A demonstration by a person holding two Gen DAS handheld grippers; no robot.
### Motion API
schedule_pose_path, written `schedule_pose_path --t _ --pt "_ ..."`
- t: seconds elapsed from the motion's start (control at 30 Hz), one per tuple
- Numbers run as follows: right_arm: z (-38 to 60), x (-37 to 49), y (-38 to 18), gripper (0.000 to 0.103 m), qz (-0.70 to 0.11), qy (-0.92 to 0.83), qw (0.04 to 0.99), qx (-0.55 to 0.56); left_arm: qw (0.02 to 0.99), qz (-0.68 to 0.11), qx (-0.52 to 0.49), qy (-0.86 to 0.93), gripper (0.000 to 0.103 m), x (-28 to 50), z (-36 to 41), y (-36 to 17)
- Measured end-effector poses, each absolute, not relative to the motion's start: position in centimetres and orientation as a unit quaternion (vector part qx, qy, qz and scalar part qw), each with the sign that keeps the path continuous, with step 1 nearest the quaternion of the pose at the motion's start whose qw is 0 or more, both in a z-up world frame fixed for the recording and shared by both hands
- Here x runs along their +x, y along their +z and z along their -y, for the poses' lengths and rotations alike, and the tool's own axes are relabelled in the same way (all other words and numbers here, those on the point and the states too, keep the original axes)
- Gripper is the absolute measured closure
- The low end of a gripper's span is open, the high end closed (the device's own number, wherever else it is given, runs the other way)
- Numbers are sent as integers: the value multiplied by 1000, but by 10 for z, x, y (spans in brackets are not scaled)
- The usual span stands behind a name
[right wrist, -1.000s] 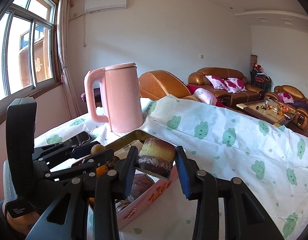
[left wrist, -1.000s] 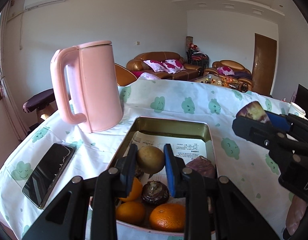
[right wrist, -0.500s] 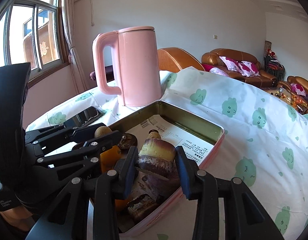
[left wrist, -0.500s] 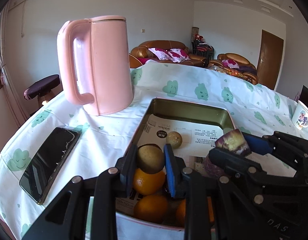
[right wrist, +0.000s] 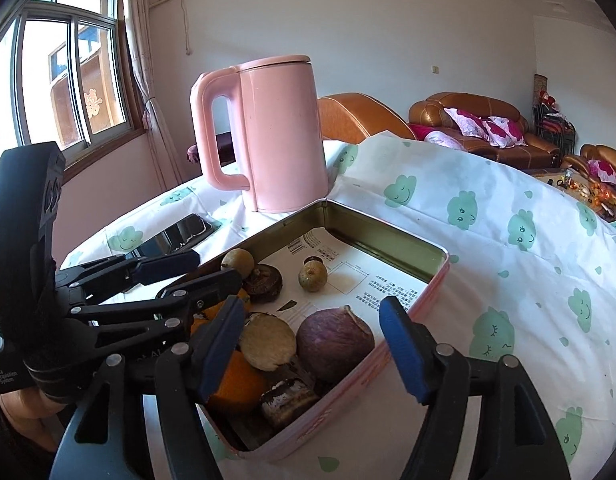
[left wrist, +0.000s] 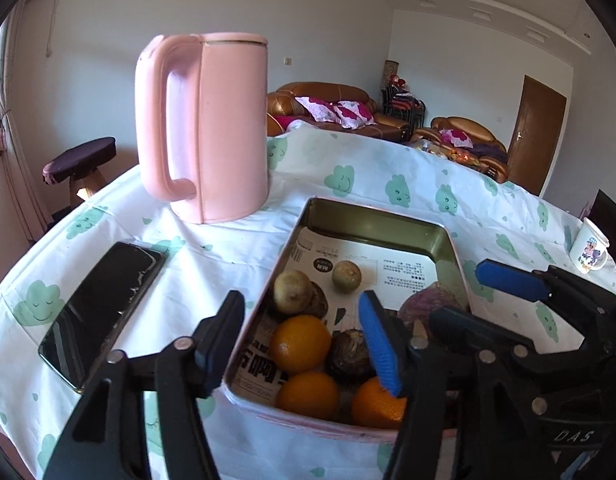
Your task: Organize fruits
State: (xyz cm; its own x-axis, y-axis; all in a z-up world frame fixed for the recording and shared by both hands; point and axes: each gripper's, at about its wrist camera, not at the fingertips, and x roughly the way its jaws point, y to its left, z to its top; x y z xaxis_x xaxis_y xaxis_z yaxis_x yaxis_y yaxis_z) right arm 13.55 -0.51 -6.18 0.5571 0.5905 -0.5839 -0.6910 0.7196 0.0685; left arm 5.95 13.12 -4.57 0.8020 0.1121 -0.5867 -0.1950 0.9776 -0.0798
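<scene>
left gripper (left wrist: 302, 340): jaws spread, empty, over tin (left wrist: 371, 222); right gripper (right wrist: 311, 344): jaws spread, empty

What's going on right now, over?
Left gripper and right gripper open, empty. Fruits lie in tin tray. Pink kettle behind, nothing blocking.

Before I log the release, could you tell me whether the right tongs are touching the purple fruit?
Apart. The right wrist view shows the right tongs open, with the purple fruit lying in the tin between the fingers, clear tin showing on either side.
</scene>
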Motion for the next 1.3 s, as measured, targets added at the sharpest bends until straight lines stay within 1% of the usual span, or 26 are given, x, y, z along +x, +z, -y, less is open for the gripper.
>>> schedule_pose_path --t 0.03,0.2,0.3,0.6,0.67,0.97,1.03,1.3 --pt "8 133 -59 32 -294 361 881 -87 950 -294 -68 80 25 55 -130 -41" --pt "28 124 -51 30 -284 333 895 -82 958 -270 -70 73 22 41 -128 -23" --pt "41 117 -45 30 -269 312 907 -83 962 -255 -63 78 12 34 -123 -15" --pt "72 88 -27 25 -227 270 932 -85 966 -246 -44 68 11 27 -101 -10" --pt "78 83 -26 25 -226 268 933 -82 966 -247 -40 64 8 26 -96 -11" --pt "102 70 -24 24 -223 253 940 -58 967 -247 -25 46 8 20 -73 -9" --pt "105 67 -23 24 -222 249 941 -57 967 -248 -24 44 6 20 -69 -9" --pt "119 57 -22 23 -215 235 947 -49 969 -245 -5 37 5 15 -51 -10"
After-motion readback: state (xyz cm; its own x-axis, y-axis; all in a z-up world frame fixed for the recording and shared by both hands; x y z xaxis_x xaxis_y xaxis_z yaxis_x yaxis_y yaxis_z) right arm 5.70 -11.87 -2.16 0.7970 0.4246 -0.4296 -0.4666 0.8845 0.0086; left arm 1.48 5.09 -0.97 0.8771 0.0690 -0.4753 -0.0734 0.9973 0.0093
